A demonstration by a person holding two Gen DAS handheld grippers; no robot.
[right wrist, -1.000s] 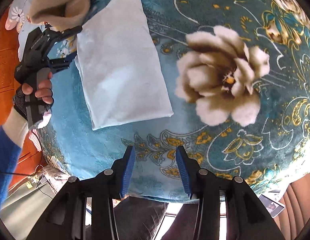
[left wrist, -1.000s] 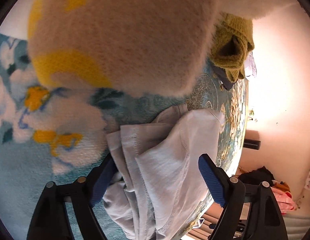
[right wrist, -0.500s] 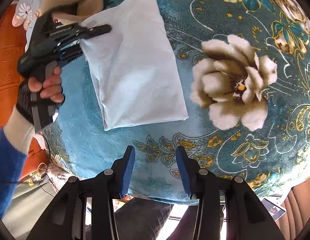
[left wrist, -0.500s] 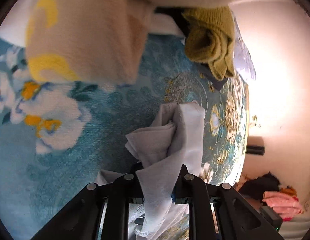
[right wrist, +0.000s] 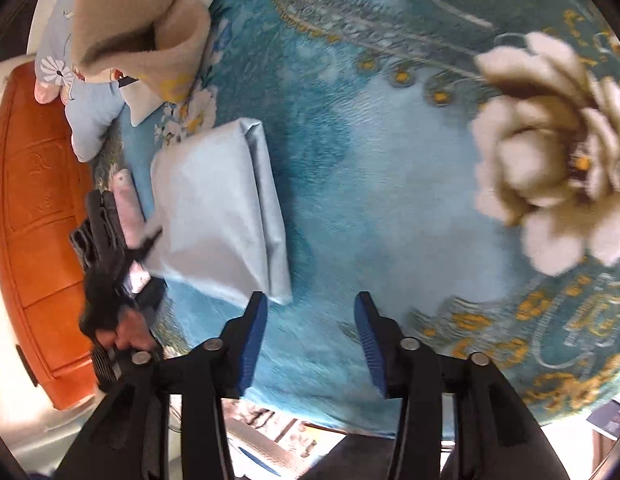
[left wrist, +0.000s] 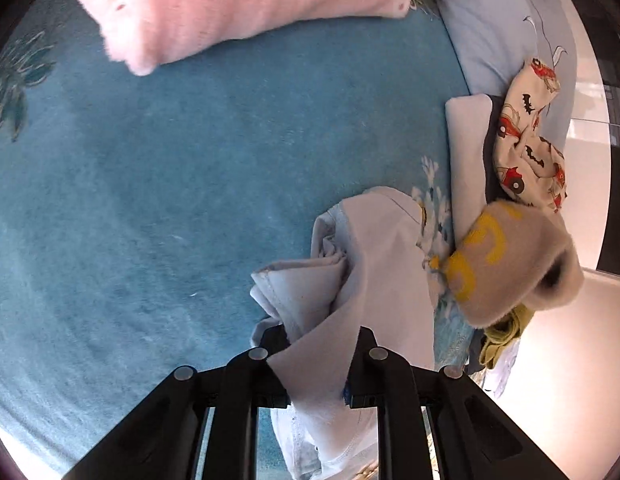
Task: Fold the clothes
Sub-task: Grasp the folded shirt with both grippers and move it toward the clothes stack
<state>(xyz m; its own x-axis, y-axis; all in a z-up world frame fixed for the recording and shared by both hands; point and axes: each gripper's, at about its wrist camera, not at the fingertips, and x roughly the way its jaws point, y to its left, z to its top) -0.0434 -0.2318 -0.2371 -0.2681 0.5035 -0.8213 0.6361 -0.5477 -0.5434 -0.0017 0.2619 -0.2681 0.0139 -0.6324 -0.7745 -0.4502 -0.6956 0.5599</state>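
A folded pale blue-white garment (right wrist: pixel 218 216) lies on the teal flowered blanket (right wrist: pixel 370 184). My left gripper (left wrist: pixel 316 350) is shut on its bunched edge (left wrist: pixel 350 280); the right wrist view shows that gripper (right wrist: pixel 146 246) at the garment's left side, held by a gloved hand. My right gripper (right wrist: pixel 310 340) is open and empty, just right of the garment's near corner, above the blanket.
A beige-and-yellow fuzzy garment (left wrist: pixel 510 264) (right wrist: pixel 142 28), a cartoon-print cloth (left wrist: pixel 530 136), a pale blue pillow (left wrist: pixel 502 20) and a pink garment (left wrist: pixel 230 4) lie around. An orange wooden headboard (right wrist: pixel 34 216) stands at left. The bed edge runs below my right gripper.
My left gripper closed on the pale garment's edge, swung round and pulled it over, so it lies more compact. My right gripper has come closer to it and opened wider.
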